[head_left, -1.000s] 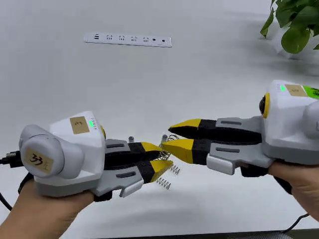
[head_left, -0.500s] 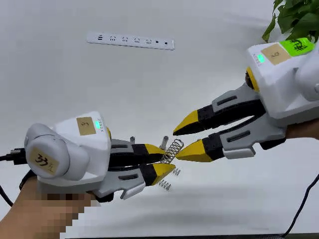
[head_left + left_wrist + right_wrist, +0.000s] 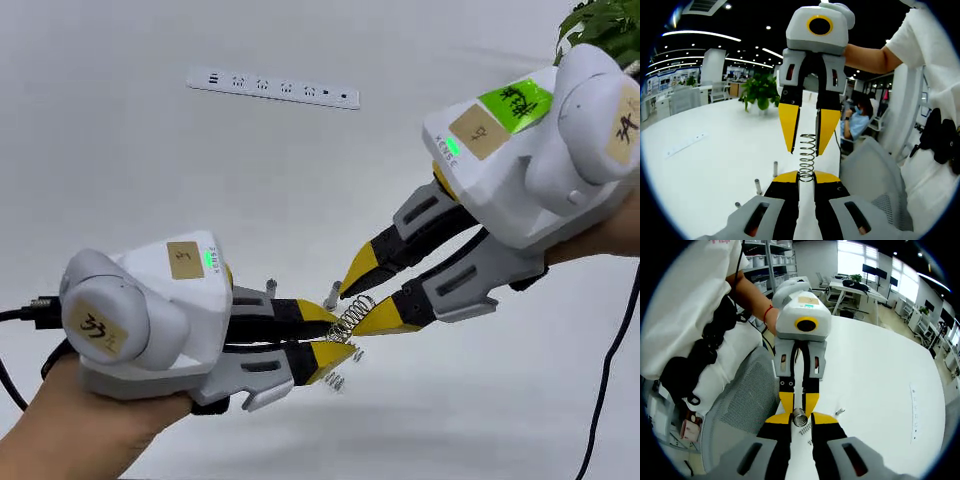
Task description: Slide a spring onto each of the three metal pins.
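While the short upright metal pins stand on the white tabletop at seven o'clock, the left gripper has its fingers clamped on one end of the thin silver coil spring, probably to steady it. The right gripper, at twelve o'clock, has its fingers apart, flanking the spring's far end.

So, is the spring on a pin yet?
No: left gripper holds the spring in the air, between the right gripper's open jaws; pins bare.
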